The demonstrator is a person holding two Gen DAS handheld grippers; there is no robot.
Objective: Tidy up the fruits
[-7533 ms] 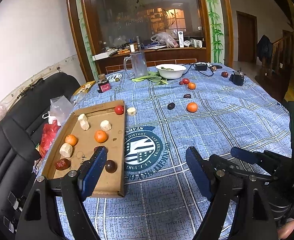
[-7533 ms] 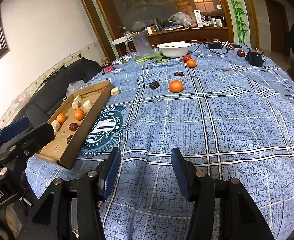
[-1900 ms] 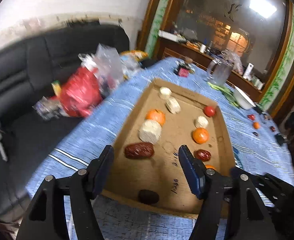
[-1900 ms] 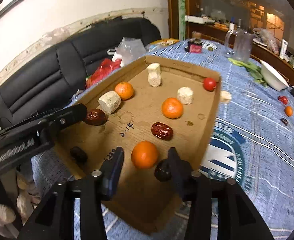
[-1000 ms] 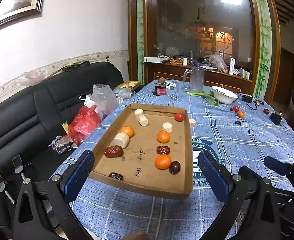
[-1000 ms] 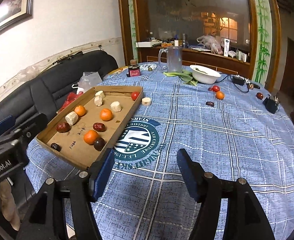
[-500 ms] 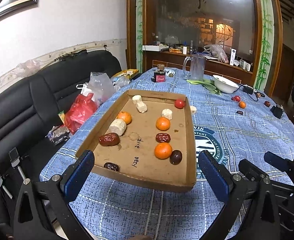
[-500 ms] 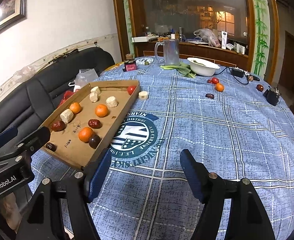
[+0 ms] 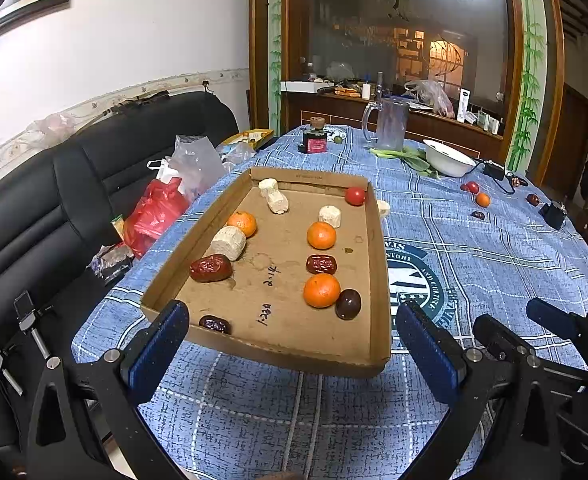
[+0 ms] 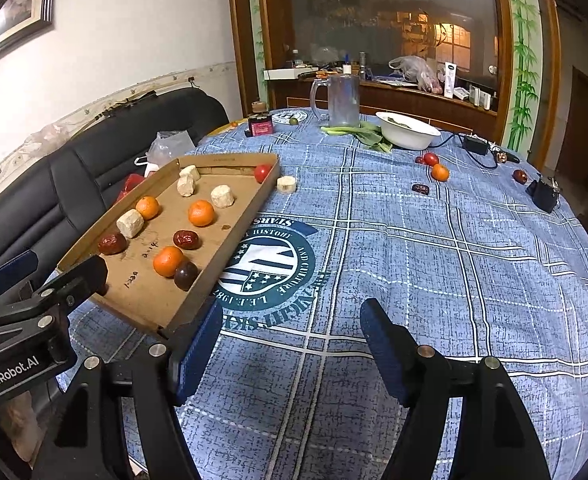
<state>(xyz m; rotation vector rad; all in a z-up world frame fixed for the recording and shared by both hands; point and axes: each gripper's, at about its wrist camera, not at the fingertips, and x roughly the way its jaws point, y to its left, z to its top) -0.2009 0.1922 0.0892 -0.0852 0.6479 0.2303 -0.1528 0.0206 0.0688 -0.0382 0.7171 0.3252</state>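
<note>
A shallow cardboard tray [image 9: 378, 280] lies at the table's left edge and holds several fruits: oranges [image 9: 321, 289], red dates [image 9: 211, 268], a dark plum [image 9: 348, 303], a cherry tomato [image 9: 355, 196] and pale cut pieces [image 9: 228, 242]. It also shows in the right wrist view [image 10: 234, 236]. My left gripper [image 9: 290, 344] is open and empty just in front of the tray's near edge. My right gripper [image 10: 290, 344] is open and empty over the blue tablecloth, right of the tray. Loose fruits lie far back: an orange [image 10: 440, 172], a tomato [image 10: 430, 159], a date [image 10: 420, 189].
A pale piece [image 10: 286, 184] lies beside the tray's far corner. A glass pitcher [image 10: 342, 100], white bowl [image 10: 408, 130], greens [image 10: 358, 132] and a small jar [image 10: 260, 124] stand at the back. A black sofa [image 9: 54, 200] with bags [image 9: 154, 208] is left of the table.
Both grippers have eased closer to the table, so the tray appears slightly nearer and larger. The fruits in the tray have not moved. Both stay open.
</note>
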